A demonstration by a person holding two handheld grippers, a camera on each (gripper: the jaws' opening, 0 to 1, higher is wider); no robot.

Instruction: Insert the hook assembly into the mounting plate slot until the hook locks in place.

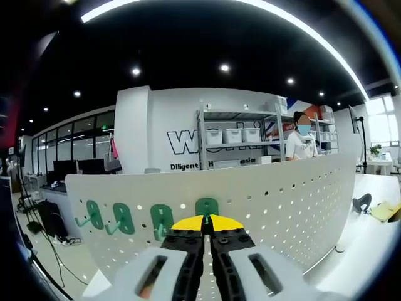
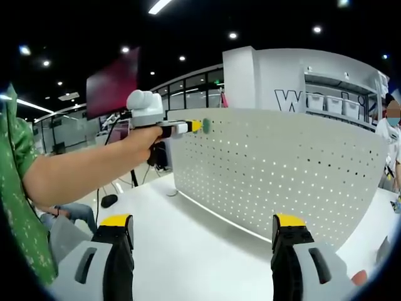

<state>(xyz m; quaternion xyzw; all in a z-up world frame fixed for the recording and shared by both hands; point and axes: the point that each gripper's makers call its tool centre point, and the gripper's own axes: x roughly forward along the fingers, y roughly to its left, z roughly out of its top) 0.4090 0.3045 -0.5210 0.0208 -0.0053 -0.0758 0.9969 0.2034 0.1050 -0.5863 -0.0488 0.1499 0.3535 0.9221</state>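
A white counter (image 2: pixel 188 251) carries a tall white perforated mounting plate (image 2: pixel 282 169) that stands upright across it; in the left gripper view the same plate (image 1: pixel 282 194) curves across the middle of the picture.

On the plate's face in the left gripper view, four green hooks sit in a row: the first (image 1: pixel 93 215) at about 9 o'clock, the second (image 1: pixel 123 219) just beside it, the third (image 1: pixel 161 222) nearer centre, and the fourth hook (image 1: pixel 207 207) at the plate right above the tips of the left tongs (image 1: pixel 207 224). Those tongs are clenched, their yellow-tipped black jaws pressed together on the lower part of that fourth hook.

In the right gripper view the left tongs (image 2: pixel 194 126) come in from 10 o'clock, gripped by the person's hand (image 2: pixel 141 141) on a bare forearm with a green sleeve (image 2: pixel 19 188) at 8 o'clock. Their tip meets the plate's upper left corner, where the green hook (image 2: pixel 206 125) shows against the plate.

The right tongs (image 2: pixel 203 229) stand released over the counter at 6 o'clock, jaws wide apart with nothing between them, well short of the plate.

Behind the plate, a shelf rack (image 1: pixel 238 138) with white bins stands against a wall at 1 o'clock, a person (image 1: pixel 301 141) beside it.
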